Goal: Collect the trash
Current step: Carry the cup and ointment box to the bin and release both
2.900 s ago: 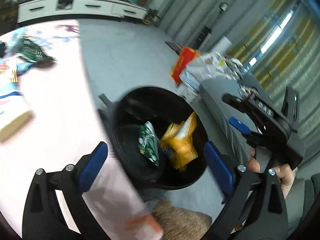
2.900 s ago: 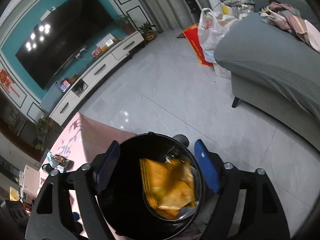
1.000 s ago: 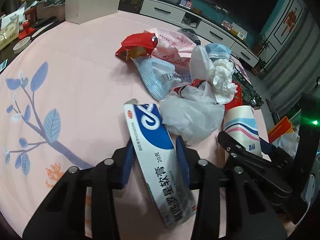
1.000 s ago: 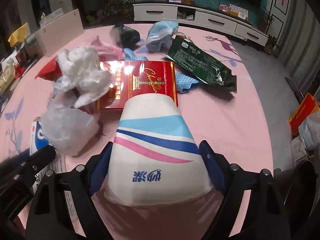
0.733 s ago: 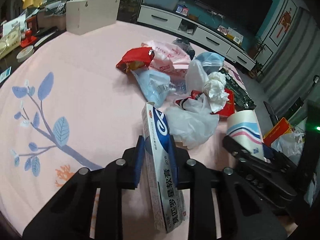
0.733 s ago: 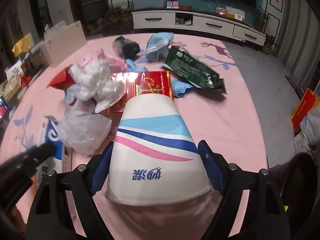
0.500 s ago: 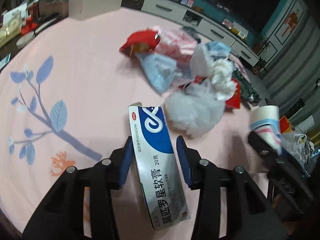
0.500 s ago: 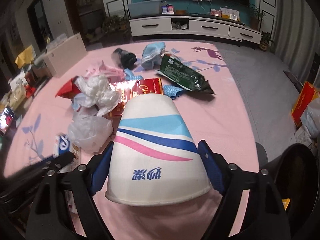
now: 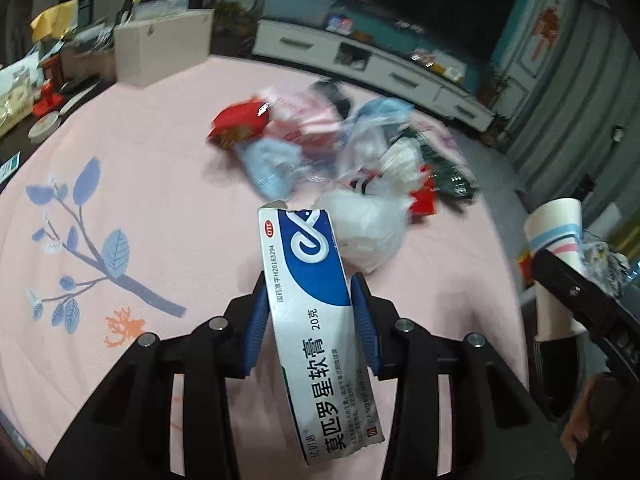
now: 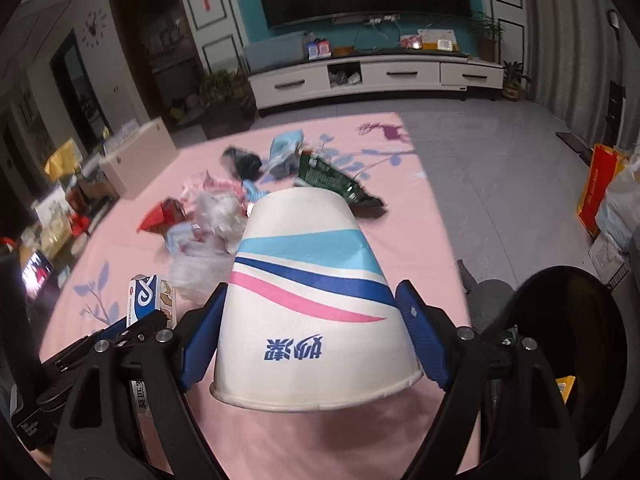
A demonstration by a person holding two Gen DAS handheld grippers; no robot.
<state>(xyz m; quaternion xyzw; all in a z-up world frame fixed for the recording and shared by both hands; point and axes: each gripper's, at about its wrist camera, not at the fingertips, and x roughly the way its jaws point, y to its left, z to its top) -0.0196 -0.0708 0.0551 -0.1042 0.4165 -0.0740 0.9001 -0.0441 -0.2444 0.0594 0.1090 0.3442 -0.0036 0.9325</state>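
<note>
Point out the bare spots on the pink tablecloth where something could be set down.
The pink tablecloth is bare between the blue branch print and the trash pile, and in the near strip between the pile and the black bin. It is crowded from the red wrapper across to the green packet.

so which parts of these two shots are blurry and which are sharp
Left wrist view: the blue-and-white box in the left gripper is crisp, while the trash pile is smeared. Right wrist view: the paper cup in the right gripper is sharp, the pile blurred. Both views are dim and bowed at the edges.
</note>
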